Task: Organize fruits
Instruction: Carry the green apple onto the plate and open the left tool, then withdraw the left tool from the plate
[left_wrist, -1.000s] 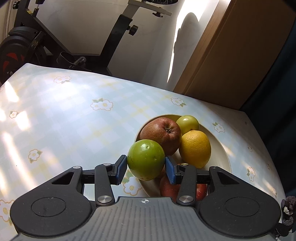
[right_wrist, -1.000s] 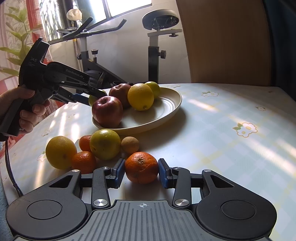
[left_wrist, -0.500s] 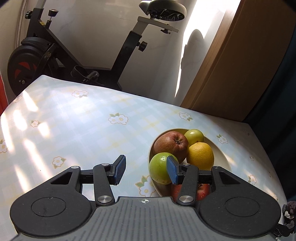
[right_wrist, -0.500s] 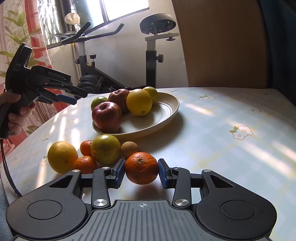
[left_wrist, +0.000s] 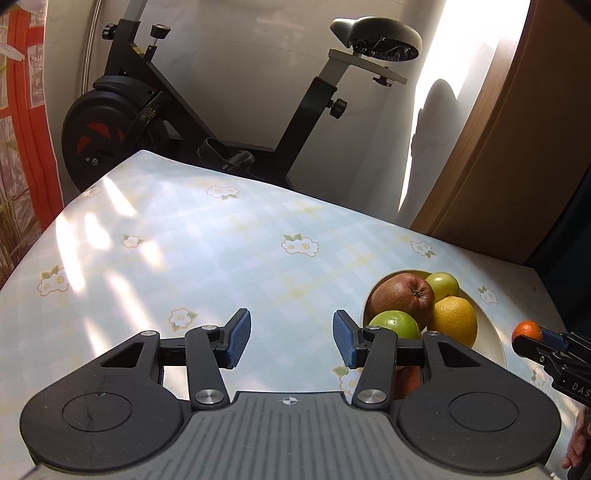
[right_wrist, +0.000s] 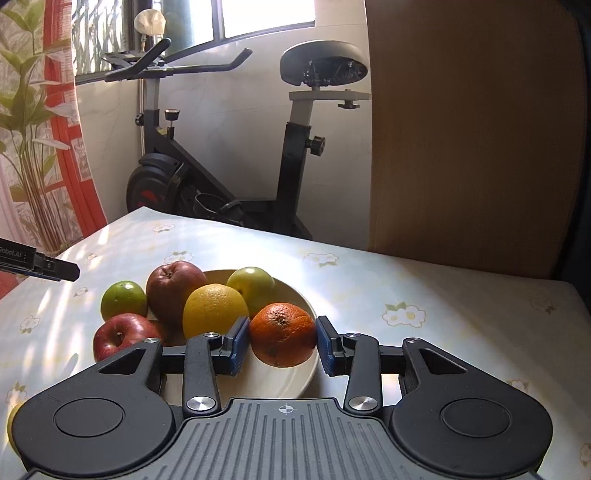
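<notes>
The cream plate holds a green fruit, a dark red apple, a yellow citrus, a yellow-green apple and a red apple. My right gripper is shut on an orange and holds it in the air above the plate's near right side. In the left wrist view my left gripper stands open over bare tablecloth, left of the plate. There the green fruit lies behind its right finger, and the orange shows at the right edge.
The table has a pale blue flowered cloth. An exercise bike stands beyond its far edge, next to a wooden panel. A yellow fruit peeks in at the lower left of the right wrist view.
My left gripper let go of the green fruit on the plate, opened wider and drew back to the left. My right gripper lifted the orange off the table and carried it over the plate.
</notes>
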